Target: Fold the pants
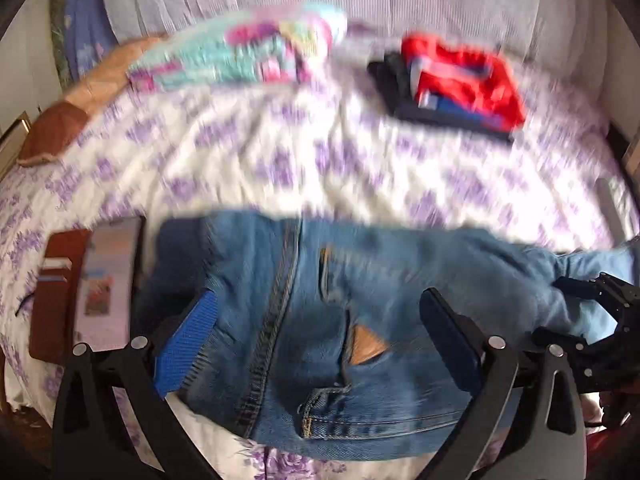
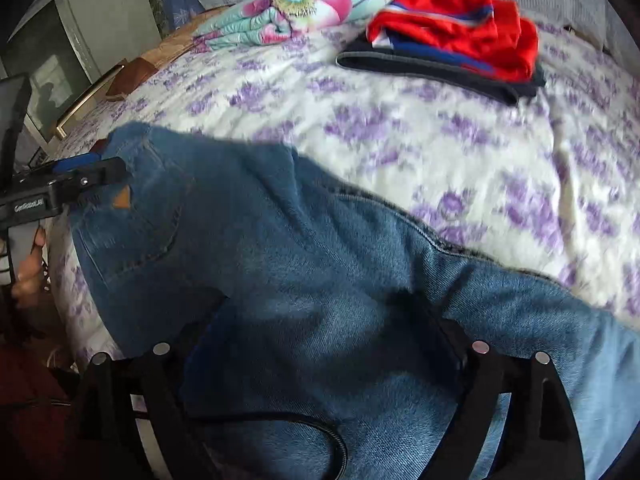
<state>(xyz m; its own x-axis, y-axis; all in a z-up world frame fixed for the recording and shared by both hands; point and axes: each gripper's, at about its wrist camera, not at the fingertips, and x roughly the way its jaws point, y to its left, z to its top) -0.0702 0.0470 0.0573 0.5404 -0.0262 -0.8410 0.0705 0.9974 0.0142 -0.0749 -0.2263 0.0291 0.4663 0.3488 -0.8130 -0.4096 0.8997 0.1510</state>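
Blue jeans (image 1: 320, 300) lie across the near edge of the bed, waist end to the left, legs running right (image 2: 320, 280). My left gripper (image 1: 316, 316) is open, its blue-padded fingers (image 1: 188, 344) spread over the waistband and back-pocket area with the tan patch (image 1: 366, 346). It also shows in the right wrist view (image 2: 92, 174) at the waist end. My right gripper (image 2: 320, 320) is open wide, its fingers over the thigh part of the jeans; the denim hides the fingertips. The right gripper shows at the right edge of the left wrist view (image 1: 600, 292).
A stack of folded clothes, red on top of dark (image 2: 452, 40), lies at the far side of the floral bedspread (image 2: 400, 128). A folded floral blanket (image 2: 288, 12) lies beside it. A phone in a brown case (image 1: 92, 288) lies left of the jeans.
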